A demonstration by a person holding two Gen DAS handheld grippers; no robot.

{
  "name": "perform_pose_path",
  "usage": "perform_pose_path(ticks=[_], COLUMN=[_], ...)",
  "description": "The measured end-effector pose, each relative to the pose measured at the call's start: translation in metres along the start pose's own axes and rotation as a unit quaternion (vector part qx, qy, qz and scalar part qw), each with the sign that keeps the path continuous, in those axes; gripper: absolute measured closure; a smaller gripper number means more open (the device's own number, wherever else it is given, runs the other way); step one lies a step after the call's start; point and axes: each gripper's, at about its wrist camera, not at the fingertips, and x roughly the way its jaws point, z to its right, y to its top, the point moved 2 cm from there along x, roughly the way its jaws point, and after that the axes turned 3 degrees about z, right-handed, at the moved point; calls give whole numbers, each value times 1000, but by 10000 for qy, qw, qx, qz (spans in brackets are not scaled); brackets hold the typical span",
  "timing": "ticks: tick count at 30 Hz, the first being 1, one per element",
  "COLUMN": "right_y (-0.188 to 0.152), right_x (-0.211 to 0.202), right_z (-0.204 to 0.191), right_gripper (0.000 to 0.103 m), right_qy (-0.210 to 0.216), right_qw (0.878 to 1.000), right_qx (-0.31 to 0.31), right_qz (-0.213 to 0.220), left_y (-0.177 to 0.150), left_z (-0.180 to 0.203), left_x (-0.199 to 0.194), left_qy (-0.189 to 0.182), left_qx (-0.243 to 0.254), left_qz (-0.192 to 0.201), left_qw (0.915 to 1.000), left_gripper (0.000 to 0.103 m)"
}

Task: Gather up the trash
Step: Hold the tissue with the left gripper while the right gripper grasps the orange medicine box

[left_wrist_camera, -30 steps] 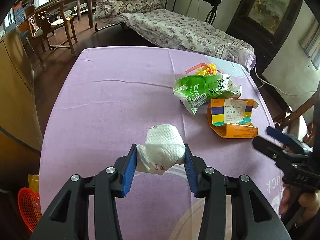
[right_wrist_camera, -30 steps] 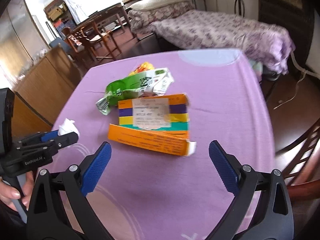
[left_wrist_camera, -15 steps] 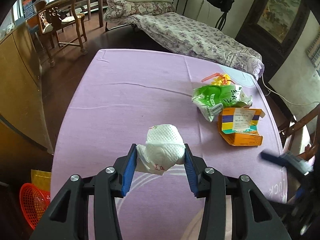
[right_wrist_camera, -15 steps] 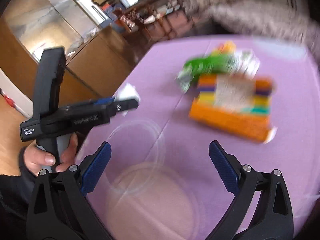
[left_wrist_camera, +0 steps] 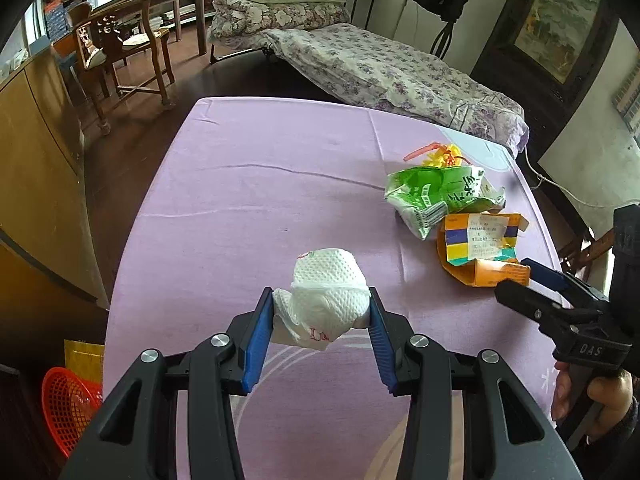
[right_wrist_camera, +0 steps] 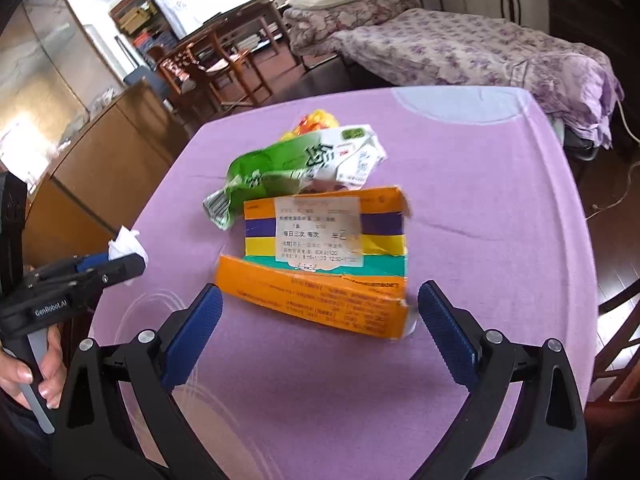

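Observation:
My left gripper [left_wrist_camera: 321, 306] is shut on a crumpled white tissue [left_wrist_camera: 326, 298] and holds it above the purple table [left_wrist_camera: 260, 200]; it also shows at the left of the right wrist view [right_wrist_camera: 124, 258]. An orange flattened box [right_wrist_camera: 320, 264] with a white label lies just ahead of my right gripper [right_wrist_camera: 320, 312], which is open and empty with its jaws wide either side of the box's near edge. A green wrapper [right_wrist_camera: 296, 164] and a yellow scrap [right_wrist_camera: 316, 120] lie behind the box. The box [left_wrist_camera: 480, 248] and wrapper [left_wrist_camera: 440, 196] also show in the left wrist view.
A red mesh basket [left_wrist_camera: 68, 404] stands on the floor left of the table. A wooden cabinet [left_wrist_camera: 36, 168] is to the left. A bed [left_wrist_camera: 380, 68] and wooden chairs [left_wrist_camera: 124, 52] stand beyond the table's far edge.
My right gripper swung left and then came back to face the orange box, closer than before. My left gripper, still shut on the tissue, has drawn back from the box and wrapper.

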Motion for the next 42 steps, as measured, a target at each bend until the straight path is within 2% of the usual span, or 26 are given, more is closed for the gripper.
perform_pose_path(ticks=[1,3,6,7,9,10,12,13,15,16,18,20,24,27,32,36,40,42], right_y=[1,-3,-17,-22,-25,-23,-17,-11,-8,-5,-6,-3,-1,5,8,16,13,14], right_x=[0,1,0,-3,-8,-12,-15,-18,-24,-28,-30,-23,-6,9,37,46,44,41], right_z=[-1,-11,-44,-58,-71,-76,-71,-65,-59,-56,-58,-57,-64,-74,-87,-84,-86,-88], right_gripper=[8,8,8,8,8,8,8,8,8,8,8,8,8,7,7,7,7,11], right_qy=[100,763,1781,1995,2126,2083,1697,1355,950,406,-211,-635,-549,-844,-1073,-993,-988,-885], right_qw=[9999,9960,9781,9714,9660,9670,9765,9838,9895,9925,9901,9852,9815,9709,9594,9636,9655,9677], right_qx=[9,49,-342,-597,-877,-993,-994,-952,-986,-1129,-1389,-1590,-1826,-2224,-2565,-2413,-2371,-2323], right_qz=[-64,-452,-1026,-1144,-1184,-1083,-877,-690,-468,-253,-65,-5,-197,-261,-473,-578,-433,-412], left_y=[0,-1,0,1,2,3,5,6,6,7,7,7,7,7,8,9,11,10], left_z=[-2,-6,-12,-15,-19,-22,-25,-27,-29,-29,-29,-28,-25,-27,-35,-42,-44,-42], left_x=[0,-1,-2,-2,-3,-4,-5,-5,-4,-4,-2,-1,1,1,3,3,3,2], left_qy=[2,3,48,53,62,79,105,109,107,97,94,101,66,38,20,-2,-35,-49], left_qx=[-24,-62,-113,-152,-201,-227,-274,-295,-312,-307,-277,-215,-145,-128,-210,-327,-375,-355], left_qz=[-8,-19,-8,-13,-5,13,42,45,21,7,-3,-8,-29,-32,-50,-74,-64,-54], left_qw=[10000,10000,9999,9999,9998,9997,9996,9995,9995,9995,9996,9997,9999,9999,9998,9994,9993,9993], left_gripper=[58,58,58,58,58,58,58,58,58,58,58,58,58,58,58,57,57,57])
